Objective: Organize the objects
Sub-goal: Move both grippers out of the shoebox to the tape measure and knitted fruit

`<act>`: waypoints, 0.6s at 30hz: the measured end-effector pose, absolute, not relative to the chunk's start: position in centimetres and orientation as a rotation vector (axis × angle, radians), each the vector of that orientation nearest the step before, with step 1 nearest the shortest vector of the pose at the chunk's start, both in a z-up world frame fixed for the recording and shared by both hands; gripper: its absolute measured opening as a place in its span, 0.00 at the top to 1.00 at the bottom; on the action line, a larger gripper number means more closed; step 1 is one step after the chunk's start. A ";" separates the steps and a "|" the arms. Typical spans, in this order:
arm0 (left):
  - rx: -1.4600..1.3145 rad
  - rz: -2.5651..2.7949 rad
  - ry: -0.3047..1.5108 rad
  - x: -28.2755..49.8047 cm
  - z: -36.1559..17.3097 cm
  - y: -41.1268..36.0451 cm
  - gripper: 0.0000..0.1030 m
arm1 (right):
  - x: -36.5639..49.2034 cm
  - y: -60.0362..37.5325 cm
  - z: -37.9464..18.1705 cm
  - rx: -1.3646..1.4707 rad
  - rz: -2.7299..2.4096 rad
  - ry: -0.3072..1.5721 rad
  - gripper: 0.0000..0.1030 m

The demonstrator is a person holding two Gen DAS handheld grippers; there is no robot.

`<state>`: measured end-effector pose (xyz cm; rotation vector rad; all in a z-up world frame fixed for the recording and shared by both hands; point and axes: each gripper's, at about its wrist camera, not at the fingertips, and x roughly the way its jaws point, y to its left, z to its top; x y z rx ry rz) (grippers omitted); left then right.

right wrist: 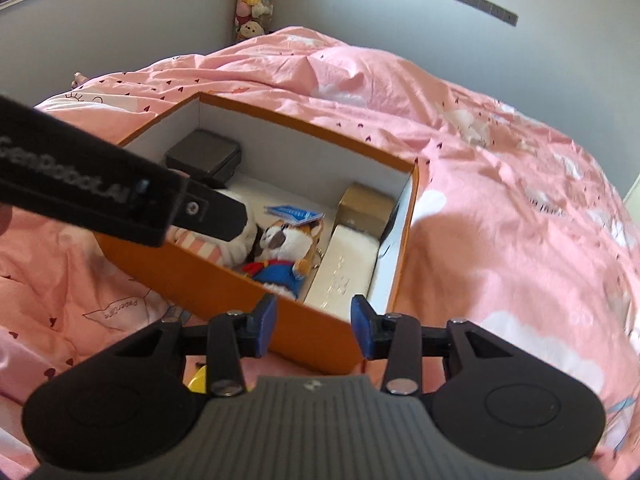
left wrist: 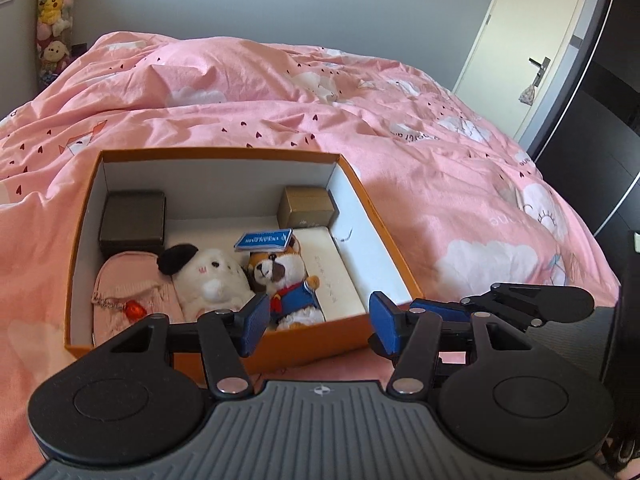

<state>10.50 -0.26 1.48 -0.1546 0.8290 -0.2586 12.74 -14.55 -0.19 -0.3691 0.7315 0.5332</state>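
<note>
An open orange box (left wrist: pixel 362 184) lies on the pink duvet. It holds a white plush dog (left wrist: pixel 212 280) with a black ear, a fox plush (left wrist: pixel 286 280) in blue clothes, a pink pouch (left wrist: pixel 128 280), a small blue booklet (left wrist: pixel 264 241), a dark grey case (left wrist: pixel 134 220), a tan case (left wrist: pixel 306 208) and a flat white box (left wrist: pixel 334 276). My left gripper (left wrist: pixel 319 328) hangs open over the box's near wall, nothing between its blue pads. My right gripper (right wrist: pixel 314 330) is open at the box's near corner, also empty. The left gripper (right wrist: pixel 224 216) reaches over the box's left side.
The pink duvet (left wrist: pixel 400 152) covers the whole bed, rumpled behind the box. A column of plush toys (left wrist: pixel 54 20) stands in the far left corner. A door (left wrist: pixel 516 40) and a dark wardrobe (left wrist: pixel 592 100) are at the right. Something yellow (right wrist: pixel 198 380) shows under my right gripper.
</note>
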 end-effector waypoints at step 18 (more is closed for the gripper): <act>-0.113 -0.154 1.006 6.1 -5.0 1.9 0.38 | 10.6 -14.3 -5.5 -0.228 0.529 1.037 0.52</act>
